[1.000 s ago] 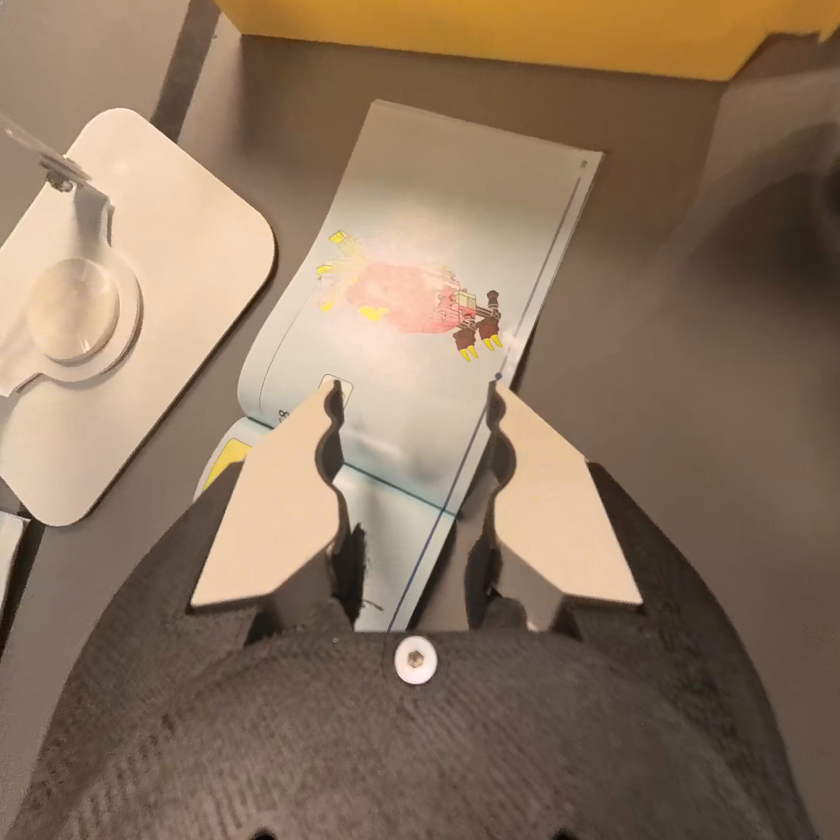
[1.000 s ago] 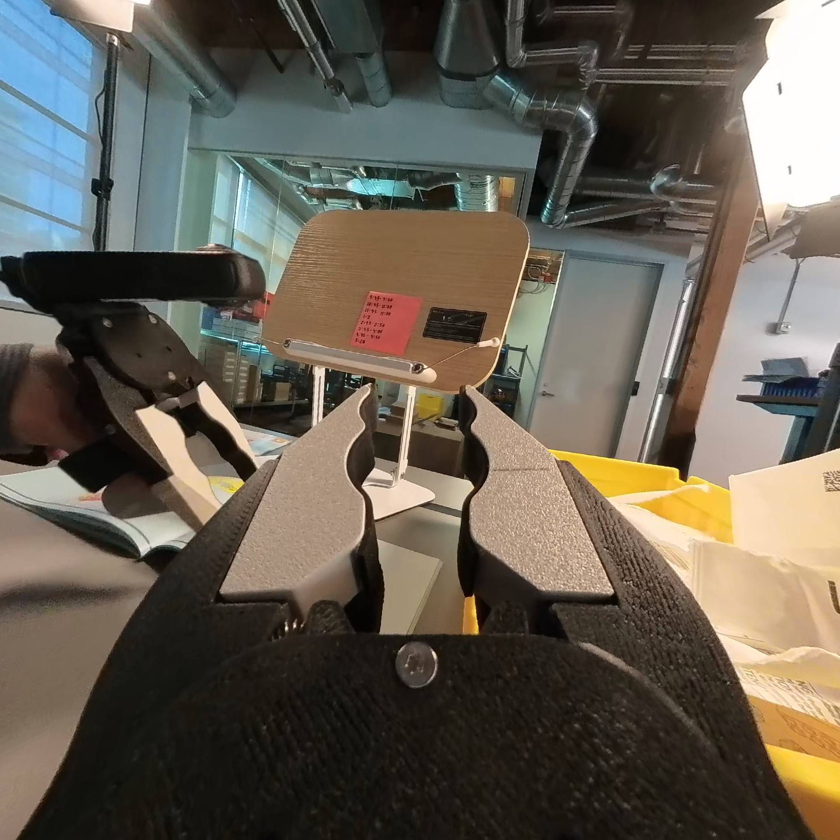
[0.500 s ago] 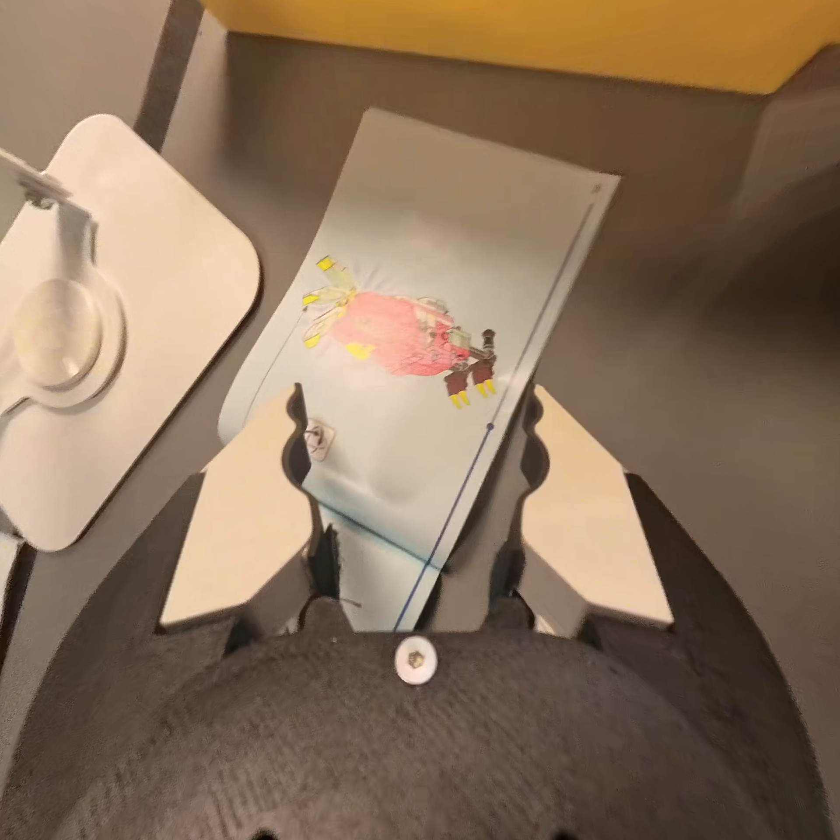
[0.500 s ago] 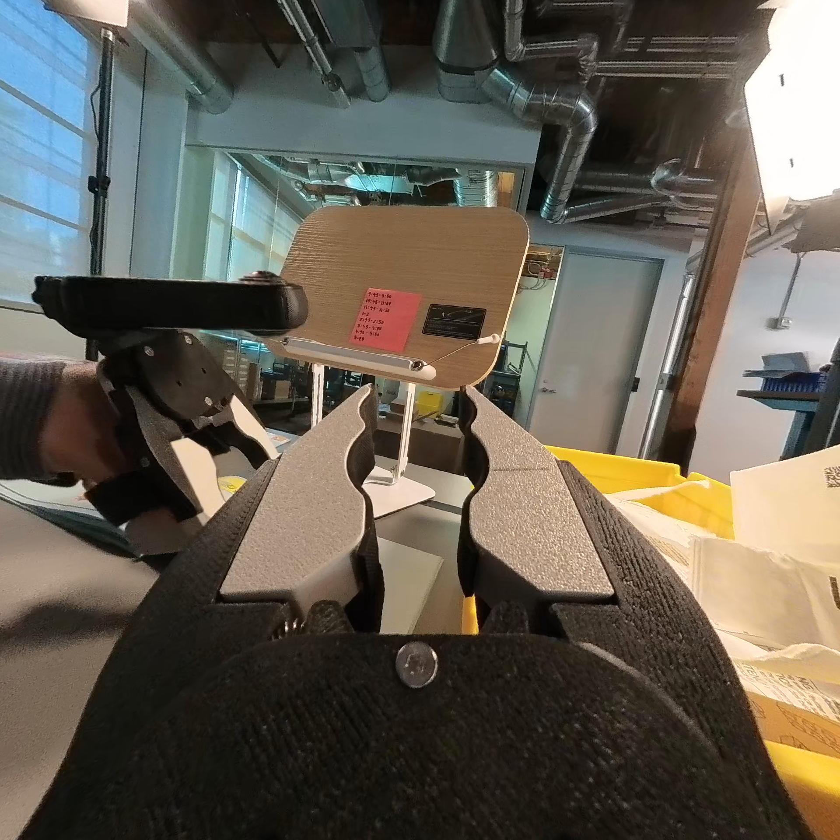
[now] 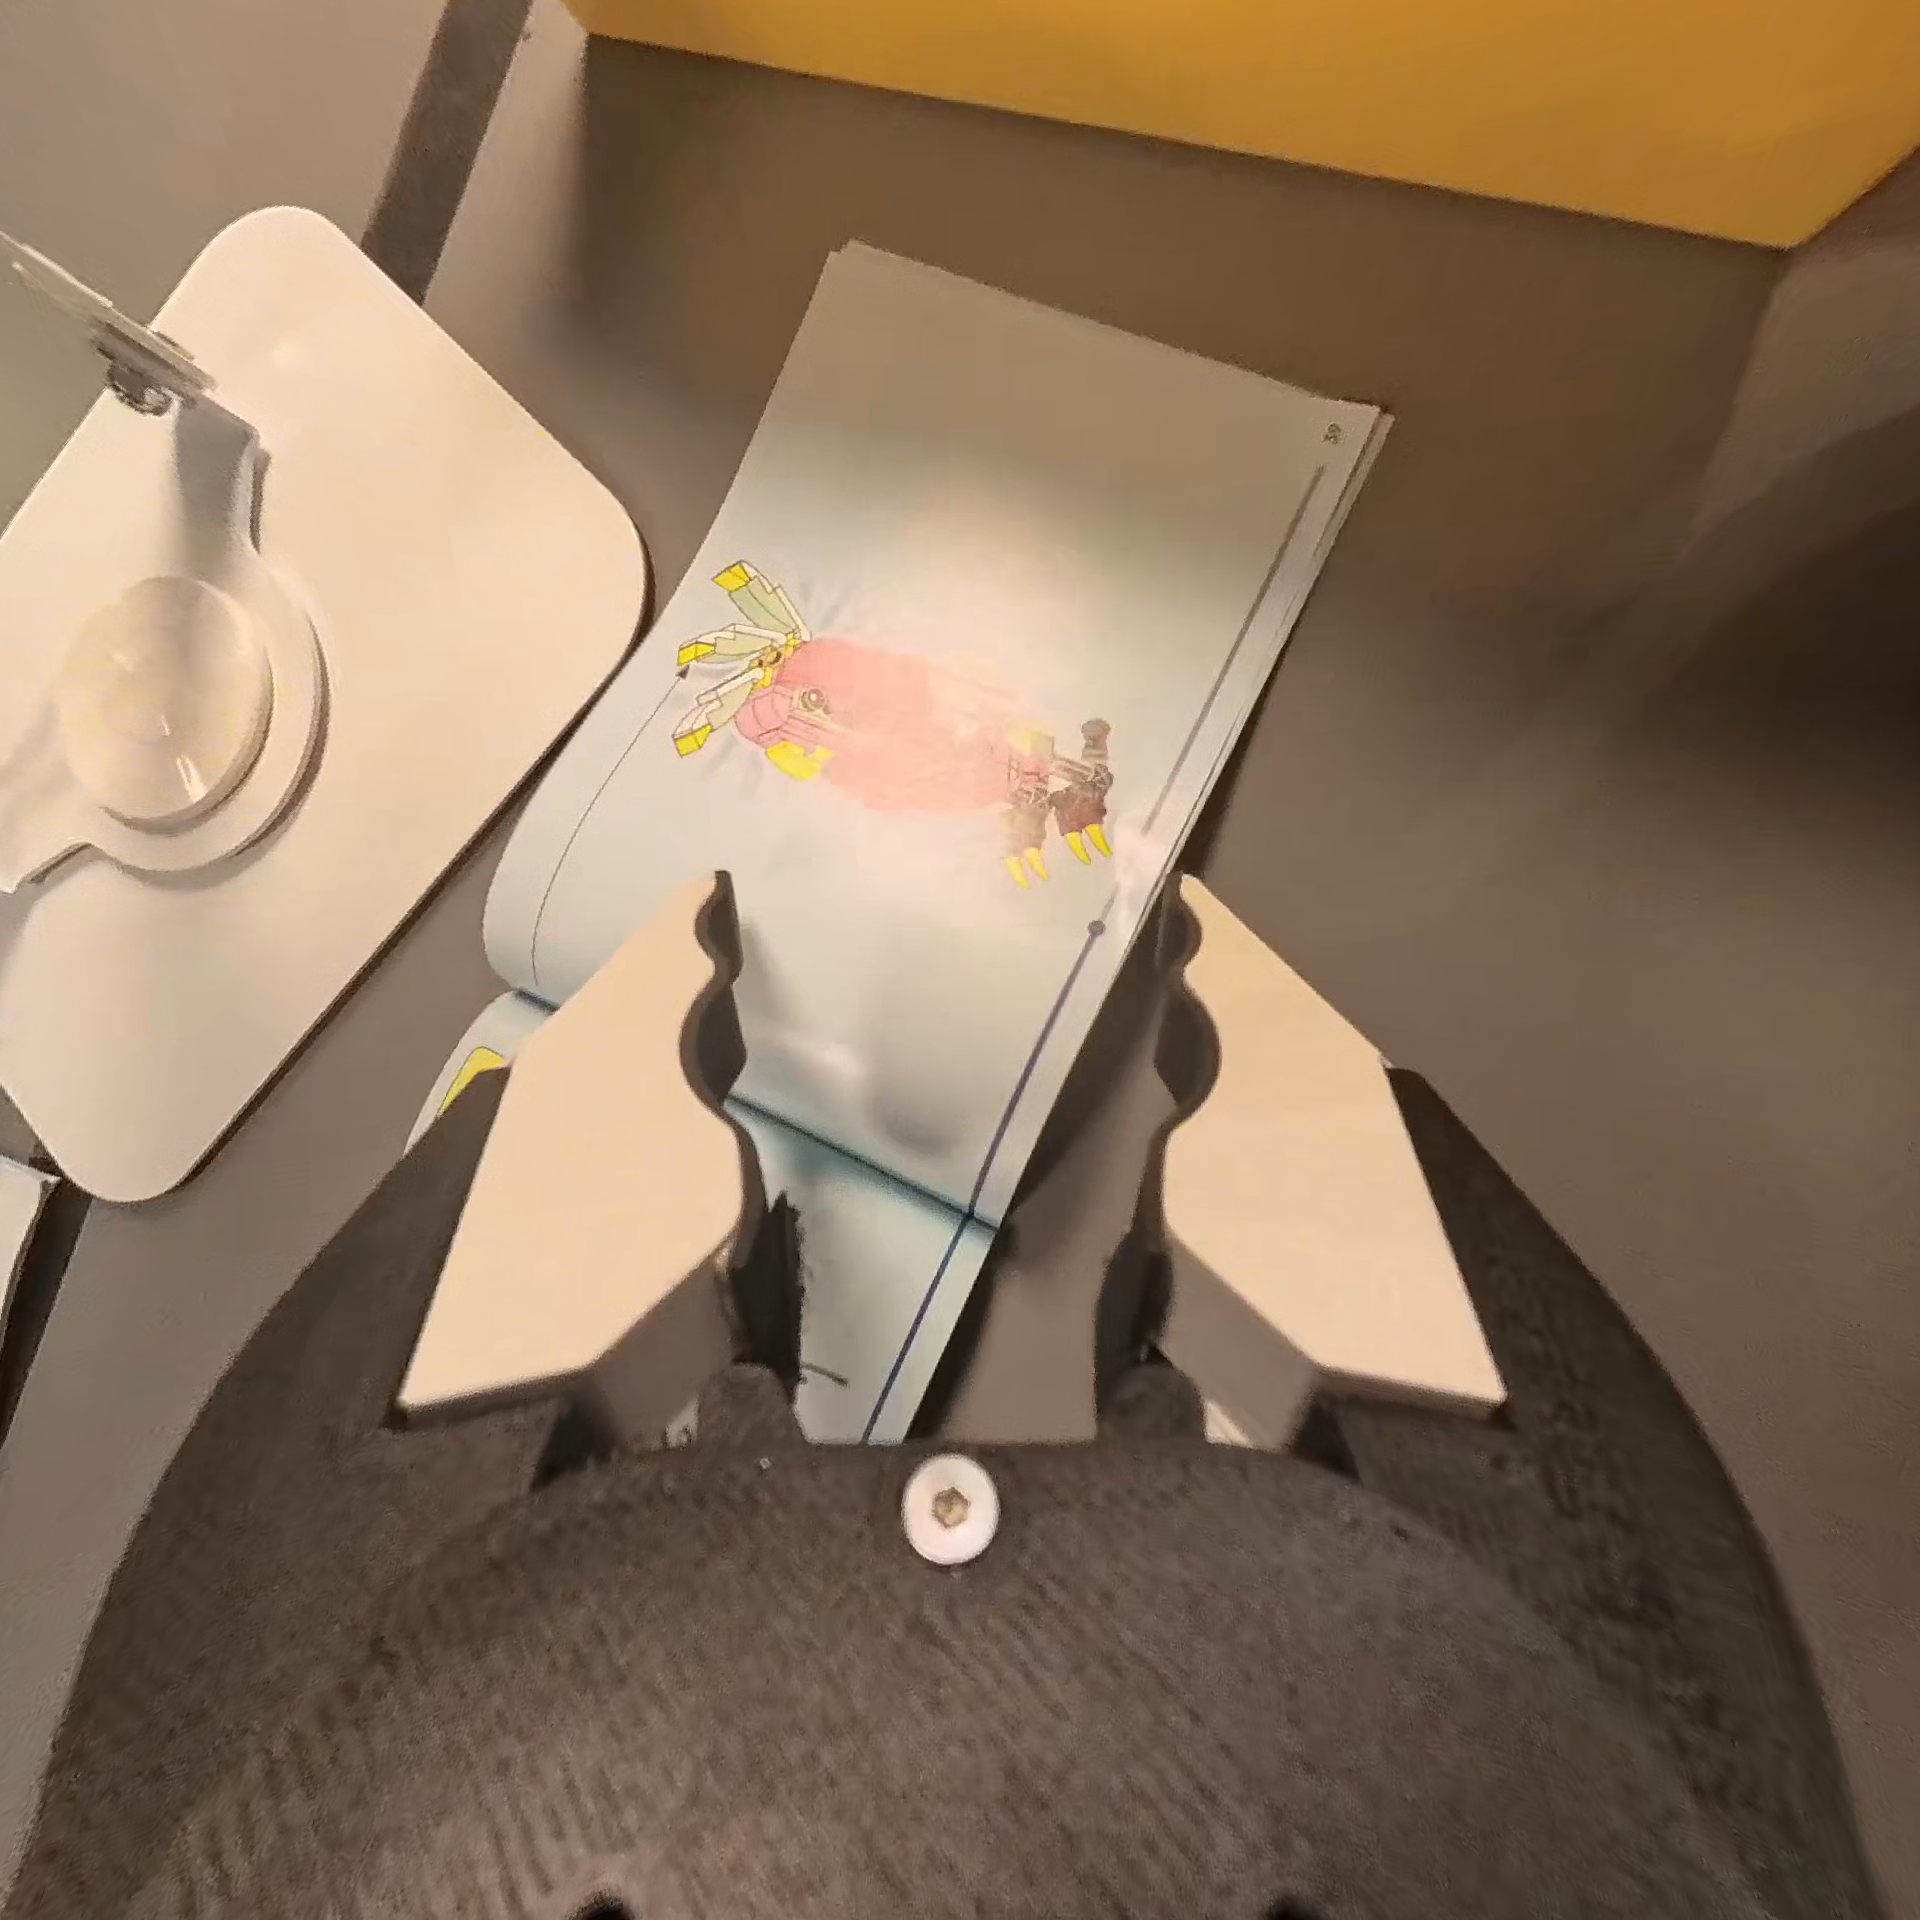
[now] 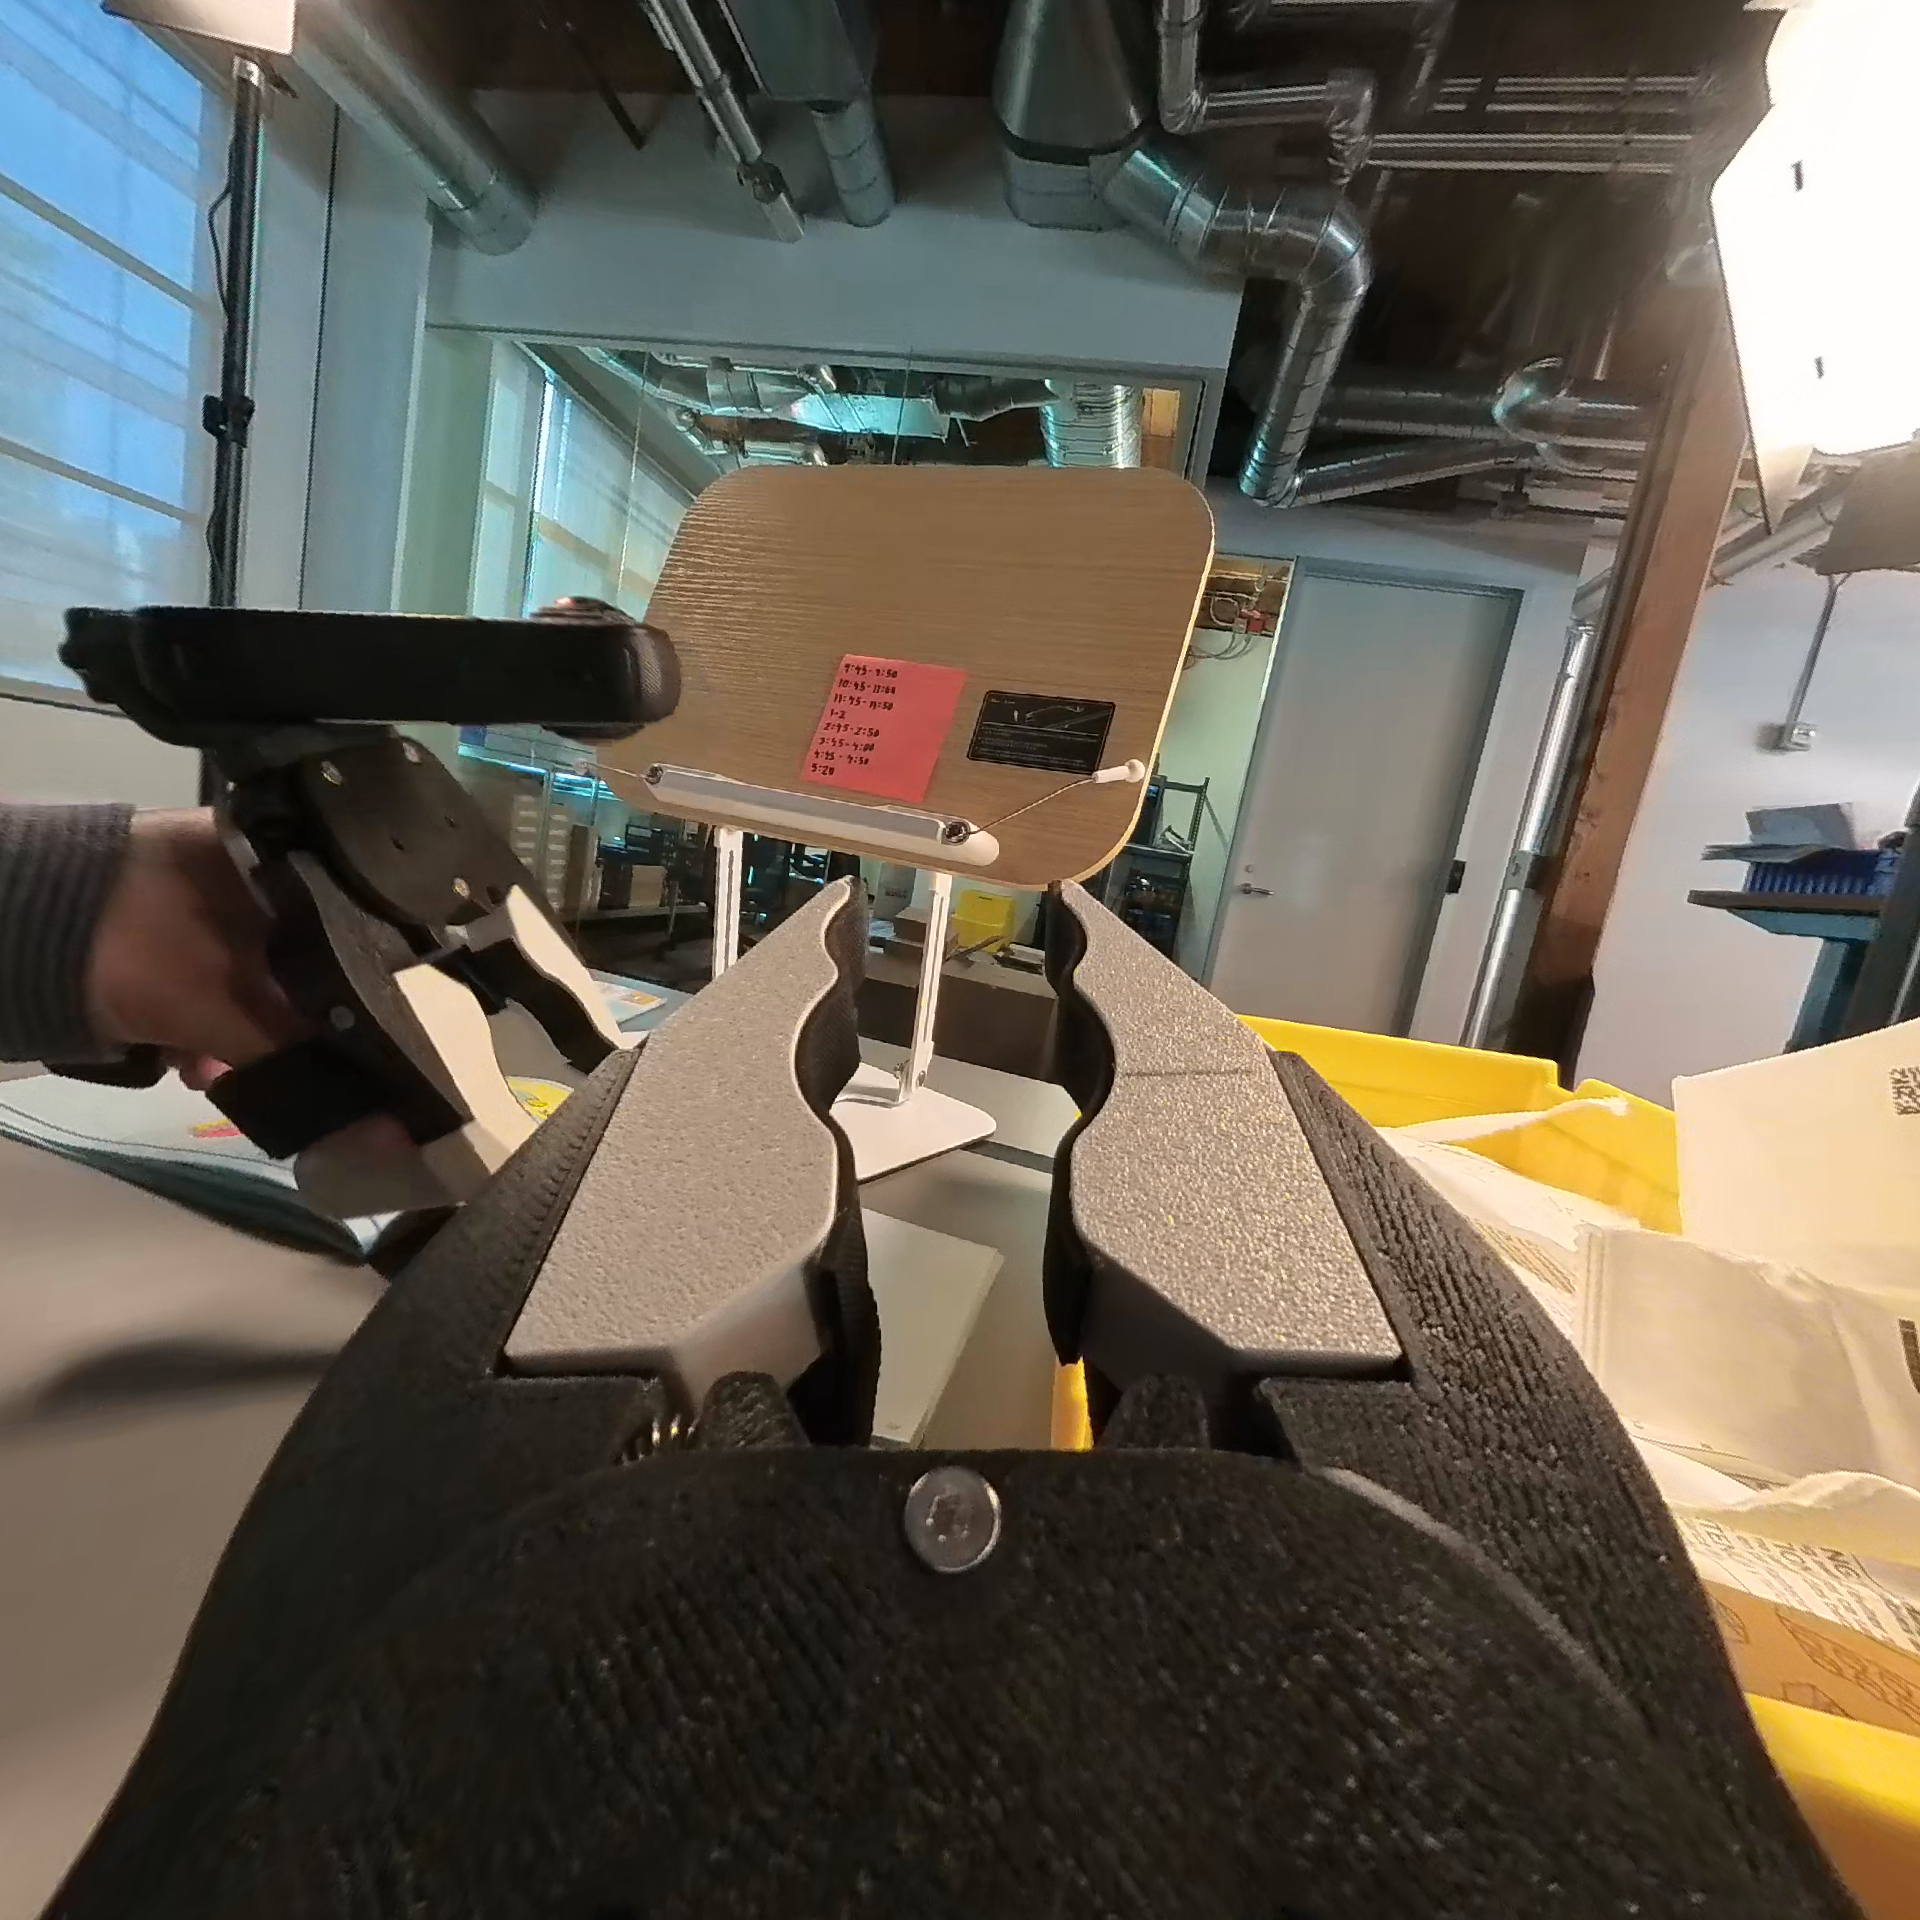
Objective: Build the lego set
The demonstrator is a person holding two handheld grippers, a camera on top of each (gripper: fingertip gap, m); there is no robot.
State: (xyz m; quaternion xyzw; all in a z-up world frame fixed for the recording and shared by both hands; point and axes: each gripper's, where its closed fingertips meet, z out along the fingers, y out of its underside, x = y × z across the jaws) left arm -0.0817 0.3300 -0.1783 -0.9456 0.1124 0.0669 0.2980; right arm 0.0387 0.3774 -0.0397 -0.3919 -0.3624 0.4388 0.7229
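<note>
Hovering over an open booklet (image 5: 935, 644), our left gripper (image 5: 951, 904) holds its fingers apart, nothing clamped; the pale blue page lies between them. At ten o'clock, white stand base (image 5: 416, 520); at twelve, yellow bin (image 5: 1143, 104). Our right gripper (image 6: 951, 914), fingers apart and bare, faces the wooden bookstand (image 6: 935, 582).

A pale blue booklet page (image 5: 997, 582) is showing a pink figure with yellow tips; a yellow bin (image 6: 1455, 1091) is glowing beside white papers (image 6: 1714, 1299); a tan wood-grain board (image 6: 935, 623) is wearing a red note (image 6: 881, 727) and a black label (image 6: 1039, 727)
</note>
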